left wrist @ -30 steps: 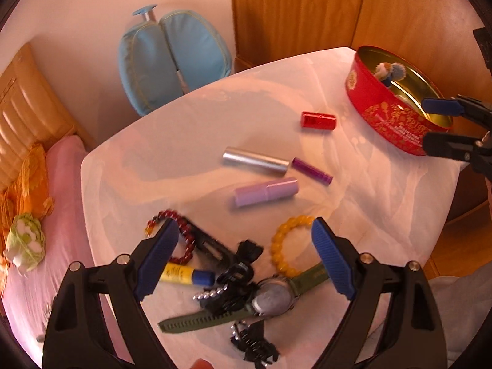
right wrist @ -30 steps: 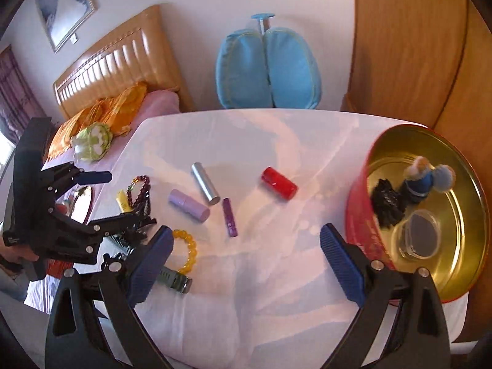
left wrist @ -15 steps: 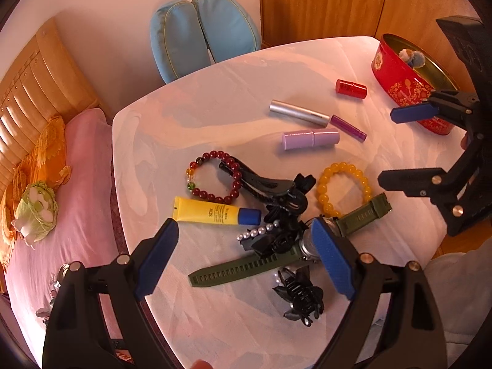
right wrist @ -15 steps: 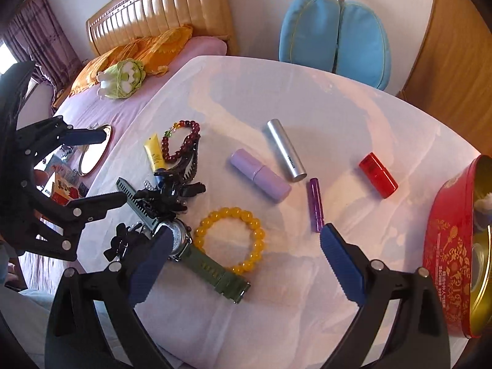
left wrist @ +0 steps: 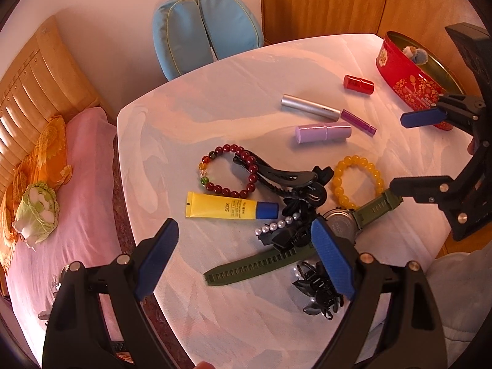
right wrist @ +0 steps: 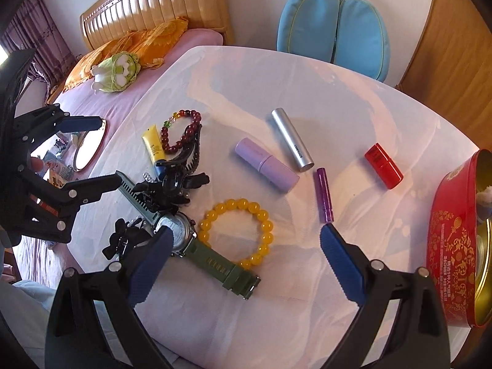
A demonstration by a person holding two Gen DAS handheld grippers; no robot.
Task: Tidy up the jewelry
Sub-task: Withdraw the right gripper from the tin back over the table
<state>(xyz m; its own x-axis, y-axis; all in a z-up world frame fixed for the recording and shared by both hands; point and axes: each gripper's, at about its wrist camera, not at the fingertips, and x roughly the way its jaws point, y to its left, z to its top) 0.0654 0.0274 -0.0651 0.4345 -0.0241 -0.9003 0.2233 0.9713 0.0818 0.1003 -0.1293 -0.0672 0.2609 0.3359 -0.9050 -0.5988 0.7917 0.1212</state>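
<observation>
While you are holding both claws over the white table (left wrist: 215,117), each is standing wide apart and gripping nothing. Your right-wrist view is showing the red tin (right wrist: 452,246) at the table's right edge; your left-wrist view is showing its rim from farther off. Your left gripper (left wrist: 246,255) is hovering above the green watch (left wrist: 338,224) and black hair clips (left wrist: 289,181). Your right gripper (right wrist: 246,246) is framing the yellow bead bracelet (right wrist: 246,230), touching the watch strap. The red bead bracelet (left wrist: 227,169) is lying beside the yellow tube (left wrist: 227,209).
</observation>
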